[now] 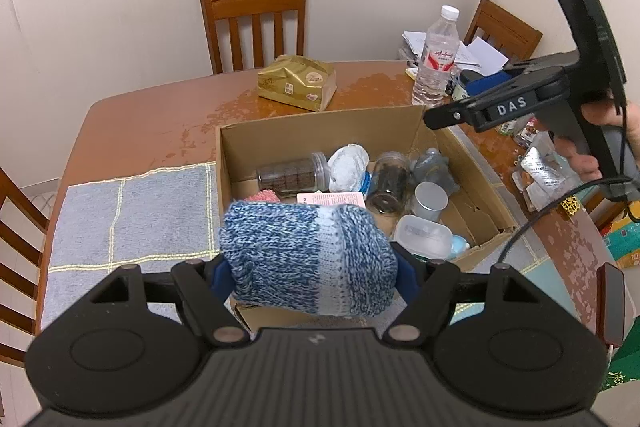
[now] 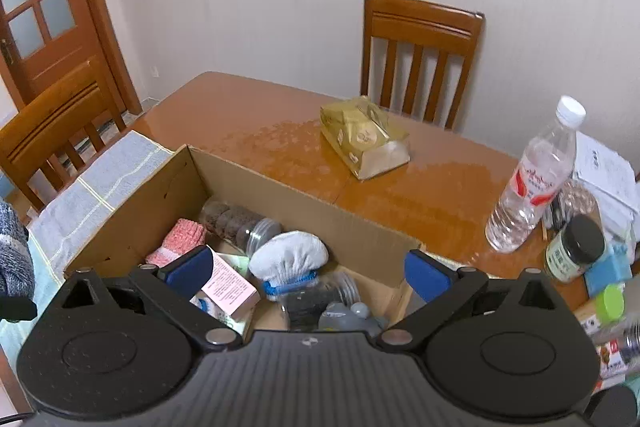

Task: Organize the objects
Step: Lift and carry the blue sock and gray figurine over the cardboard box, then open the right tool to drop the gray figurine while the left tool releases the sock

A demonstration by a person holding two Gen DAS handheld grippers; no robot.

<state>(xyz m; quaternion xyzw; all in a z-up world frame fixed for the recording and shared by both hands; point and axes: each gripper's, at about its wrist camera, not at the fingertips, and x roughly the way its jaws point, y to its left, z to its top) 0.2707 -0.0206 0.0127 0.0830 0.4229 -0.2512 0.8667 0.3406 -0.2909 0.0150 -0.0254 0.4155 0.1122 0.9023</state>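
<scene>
Left gripper [image 1: 310, 269] clamped on a blue-and-white knitted roll [image 1: 308, 259], both blue pads pressed into its ends, held above the near edge of the cardboard box [image 1: 320, 131]. Right gripper [image 2: 308, 275] spread wide with nothing between its pads, poised over the box interior; in the left wrist view it enters at 3 o'clock, carried by a hand [image 1: 600, 143].

Box contents: a jar of dark biscuits [image 1: 292, 173] at 10 o'clock, a white bundle [image 1: 348, 163] at 12 o'clock, a pink carton [image 2: 228, 285] near centre, a clear lidded tub [image 1: 424, 237] at 4 o'clock. Outside the box: gold packet [image 1: 296, 83] and water bottle [image 1: 436, 59] on the table [image 1: 152, 119], grey cloth [image 1: 132, 219] at 9 o'clock.

Probable risks: the soft roll may compress and slip from the pads; released here, it could catch the near wall and tumble outside, or land on the jars and sit proud of the rim
</scene>
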